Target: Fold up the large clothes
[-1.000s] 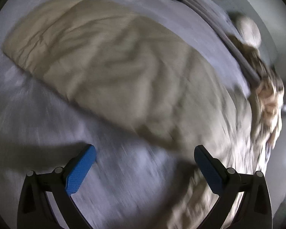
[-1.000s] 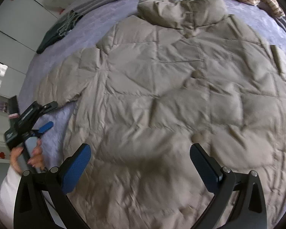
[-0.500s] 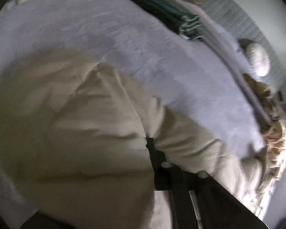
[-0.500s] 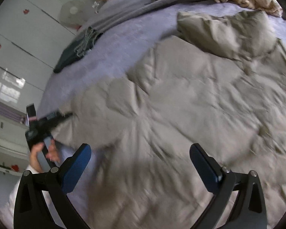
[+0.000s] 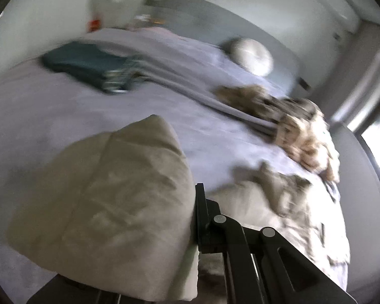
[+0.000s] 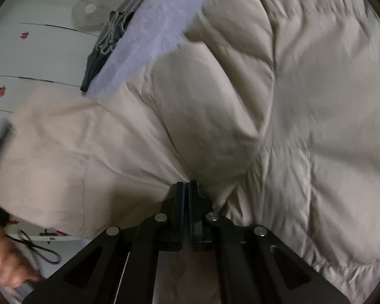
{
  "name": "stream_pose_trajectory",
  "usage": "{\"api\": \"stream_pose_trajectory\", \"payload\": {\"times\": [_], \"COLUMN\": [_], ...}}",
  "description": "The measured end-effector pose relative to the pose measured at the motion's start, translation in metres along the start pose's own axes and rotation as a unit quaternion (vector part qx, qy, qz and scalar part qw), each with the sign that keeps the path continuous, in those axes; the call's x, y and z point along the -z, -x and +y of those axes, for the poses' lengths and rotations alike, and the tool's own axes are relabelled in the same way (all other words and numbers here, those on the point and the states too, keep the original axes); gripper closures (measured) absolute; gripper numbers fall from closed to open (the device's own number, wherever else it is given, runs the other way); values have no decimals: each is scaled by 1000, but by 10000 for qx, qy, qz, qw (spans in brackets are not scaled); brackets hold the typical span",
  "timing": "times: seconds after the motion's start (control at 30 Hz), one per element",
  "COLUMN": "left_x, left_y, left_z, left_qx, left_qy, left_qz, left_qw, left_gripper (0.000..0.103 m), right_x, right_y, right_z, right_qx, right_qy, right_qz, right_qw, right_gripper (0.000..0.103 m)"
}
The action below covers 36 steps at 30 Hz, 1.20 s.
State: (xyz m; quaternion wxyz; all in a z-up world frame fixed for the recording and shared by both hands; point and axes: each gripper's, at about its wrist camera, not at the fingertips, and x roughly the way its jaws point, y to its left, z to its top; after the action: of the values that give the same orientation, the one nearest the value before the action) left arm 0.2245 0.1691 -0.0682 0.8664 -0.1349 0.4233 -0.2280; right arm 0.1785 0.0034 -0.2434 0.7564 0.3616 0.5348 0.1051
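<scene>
The right gripper (image 6: 186,185) is clamped on a fold of the beige padded coat (image 6: 278,101) at its near edge; the jaws meet with fabric pinched at their tips. The left gripper (image 5: 193,217) is clamped on a lifted sleeve or corner (image 5: 114,202) that hangs to its left. The coat's bulk lies ahead and rightward on the purple bedspread (image 5: 63,106), so the fold likely carries toward it.

One jacket (image 5: 109,202), one pillow (image 5: 253,55), two tools.
</scene>
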Motion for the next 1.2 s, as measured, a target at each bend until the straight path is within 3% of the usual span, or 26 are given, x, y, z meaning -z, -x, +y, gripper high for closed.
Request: {"api": "stream_pose_trajectory", "payload": {"times": [0.13, 0.23, 0.4, 0.57, 0.67, 0.73, 0.77, 0.8, 0.87, 0.9, 1.03, 1.07, 1.17, 1.2], "left_x": [13, 37, 98, 166, 173, 167, 164, 160, 153, 146, 129, 123, 102, 98], "left_y": [-25, -52, -111, -170, -170, -163, -157, -150, -128, -108, -61, -53, -36, -36], "left_z": [-79, -143, -217, -232, -232, -230, -229, -226, -216, -207, -171, -160, -102, -82], "left_qx": [460, 650, 371, -433, -525, -440, -368, -354, -377, -320, -325, -370, -586, -710], "left_qy": [-601, -1141, -2081, -2856, -3034, -2979, -2942, -2881, -2710, -2650, -2504, -2377, -1602, -1352], "left_qz": [251, 514, 969, 1596, 1496, 1633, 1690, 1789, 1671, 1408, 1110, 1040, 1017, 1047], "left_qw": [9968, 9900, 9726, 9440, 9396, 9395, 9400, 9401, 9472, 9534, 9612, 9651, 9801, 9827], "left_gripper": [95, 95, 95, 95, 91, 91, 86, 50, 2, 2, 2, 2, 2, 2], "right_x": [7, 16, 33, 48, 57, 61, 61, 58, 56, 52, 41, 37, 31, 29], "right_y": [21, 75, 184, 236, 253, 268, 270, 274, 279, 281, 278, 274, 262, 252], "right_z": [-4, -24, -79, -128, -153, -162, -160, -161, -155, -152, -126, -114, -73, -54], "right_qx": [-145, -37, 783, 1313, 1328, 1328, 1353, 1368, 1468, 1518, 1758, 1825, 1922, 1902], "right_qy": [180, 160, 77, -196, -384, -413, -406, -389, -278, -202, 386, 597, 1299, 1627], "right_qz": [218, -150, -1037, -1353, -1335, -1353, -1369, -1376, -1390, -1397, -1387, -1378, -1407, -1433], "right_qw": [9995, 9998, 9915, 9819, 9814, 9810, 9805, 9802, 9790, 9783, 9738, 9717, 9625, 9575], "right_gripper": [102, 102, 100, 99, 99, 99, 99, 98, 98, 98, 96, 86, 23, 21]}}
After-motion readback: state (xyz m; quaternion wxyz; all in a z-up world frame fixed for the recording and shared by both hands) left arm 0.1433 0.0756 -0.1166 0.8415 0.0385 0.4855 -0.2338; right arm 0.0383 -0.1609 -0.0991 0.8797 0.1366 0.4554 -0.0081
